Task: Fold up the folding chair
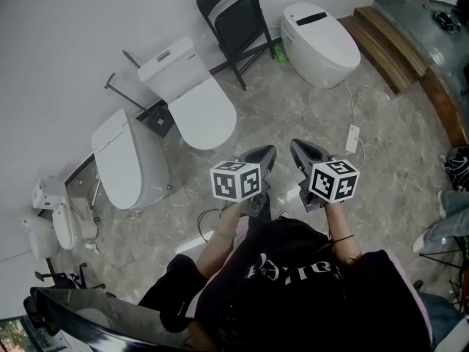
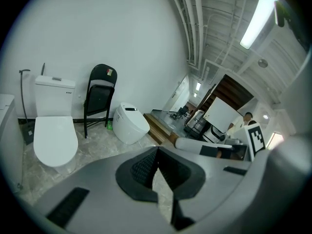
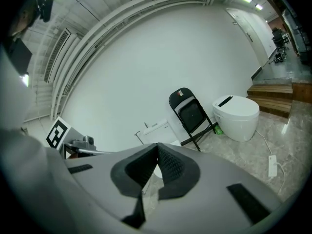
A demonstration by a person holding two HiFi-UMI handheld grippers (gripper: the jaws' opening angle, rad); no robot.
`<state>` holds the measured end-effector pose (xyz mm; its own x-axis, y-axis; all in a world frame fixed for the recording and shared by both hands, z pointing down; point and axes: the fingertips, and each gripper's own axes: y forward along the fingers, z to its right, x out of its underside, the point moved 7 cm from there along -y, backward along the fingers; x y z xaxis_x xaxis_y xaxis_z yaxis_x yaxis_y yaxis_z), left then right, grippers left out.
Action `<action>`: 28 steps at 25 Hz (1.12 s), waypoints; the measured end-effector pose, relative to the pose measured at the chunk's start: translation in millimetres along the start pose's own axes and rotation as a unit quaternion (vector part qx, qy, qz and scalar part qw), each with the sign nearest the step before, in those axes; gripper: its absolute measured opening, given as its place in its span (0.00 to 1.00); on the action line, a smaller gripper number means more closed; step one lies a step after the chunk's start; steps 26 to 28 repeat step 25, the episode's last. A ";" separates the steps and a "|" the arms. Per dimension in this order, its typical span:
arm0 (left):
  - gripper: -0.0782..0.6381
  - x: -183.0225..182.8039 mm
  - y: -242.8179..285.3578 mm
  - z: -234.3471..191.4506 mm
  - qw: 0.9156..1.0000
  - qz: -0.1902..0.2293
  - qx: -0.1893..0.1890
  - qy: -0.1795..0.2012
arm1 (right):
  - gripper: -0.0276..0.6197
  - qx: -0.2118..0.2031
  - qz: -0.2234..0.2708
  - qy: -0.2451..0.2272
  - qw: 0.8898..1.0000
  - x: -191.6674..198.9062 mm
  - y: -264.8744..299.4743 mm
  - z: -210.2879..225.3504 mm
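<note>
A black folding chair (image 1: 236,22) stands against the white wall at the far side, its seat tipped up close to the back and its legs still spread. It also shows in the left gripper view as the chair (image 2: 100,97) and in the right gripper view as the chair (image 3: 191,116). My left gripper (image 1: 270,151) and right gripper (image 1: 295,145) hang side by side in front of my body, well short of the chair. Both are shut, tips meeting, with nothing between them.
White toilets surround the chair: a round one (image 1: 321,42) to its right, one with a tank (image 1: 192,97) to its left, and another (image 1: 126,160) further left. A power strip with cable (image 1: 352,138) lies on the marble floor. Wooden steps (image 1: 388,42) rise at the right.
</note>
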<state>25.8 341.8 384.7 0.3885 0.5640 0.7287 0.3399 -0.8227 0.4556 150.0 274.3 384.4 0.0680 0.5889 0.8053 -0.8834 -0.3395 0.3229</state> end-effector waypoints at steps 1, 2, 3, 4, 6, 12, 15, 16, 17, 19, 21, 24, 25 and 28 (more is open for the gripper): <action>0.11 1.3 -0.1 -0.7 1.000 0.000 -0.001 -0.001 | 0.06 0.000 -0.001 -0.002 1.000 0.5 -0.3 0.0; 0.11 1.9 -0.2 -1.6 1.000 0.000 -0.003 -0.001 | 0.06 -0.001 -0.001 -0.003 1.000 0.1 -0.1 -0.4; 0.11 1.6 -0.3 -2.7 1.000 -0.001 -0.004 -0.001 | 0.06 -0.002 -0.001 -0.005 1.000 -1.3 0.6 -1.1; 0.11 0.7 -0.3 -3.8 1.000 -0.001 -0.005 0.000 | 0.06 -0.004 0.001 -0.007 1.000 -3.2 1.6 -1.9; 0.11 -2.3 -0.2 -5.4 1.000 0.000 -0.005 0.003 | 0.06 -0.005 0.005 -0.010 1.000 -7.5 3.8 -2.9; 0.11 -10.0 -0.3 -10.5 1.000 0.003 -0.010 0.001 | 0.06 -0.006 0.004 -0.015 1.000 -12.8 8.7 -3.7; 0.11 -8.8 4.8 -11.3 1.000 -0.001 -0.013 0.001 | 0.06 -0.004 0.003 -0.014 1.000 -12.9 8.5 2.1; 0.11 -8.0 7.5 -11.2 1.000 -0.004 -0.013 0.001 | 0.06 -0.002 0.003 -0.013 1.000 -12.6 8.1 5.0; 0.11 -6.7 9.5 -11.3 1.000 -0.007 -0.012 0.000 | 0.06 -0.001 0.002 -0.012 1.000 -11.7 7.7 7.1; 0.11 -4.6 10.3 -12.6 1.000 -0.012 -0.012 -0.002 | 0.06 0.001 -0.001 -0.009 1.000 -9.2 8.8 8.0; 0.11 -5.5 9.7 -15.3 1.000 -0.013 -0.014 -0.002 | 0.06 0.000 -0.002 -0.008 1.000 -8.6 12.0 7.5; 0.11 -9.4 10.9 -18.9 1.000 -0.010 -0.016 -0.002 | 0.06 -0.003 -0.003 -0.010 1.000 -10.7 17.2 8.5; 0.11 -10.7 11.6 -20.0 1.000 -0.009 -0.017 -0.002 | 0.06 -0.004 -0.003 -0.011 1.000 -11.6 18.8 9.2; 0.11 -10.7 11.6 -20.0 1.000 -0.009 -0.017 -0.002 | 0.06 -0.004 -0.003 -0.011 1.000 -11.6 18.8 9.2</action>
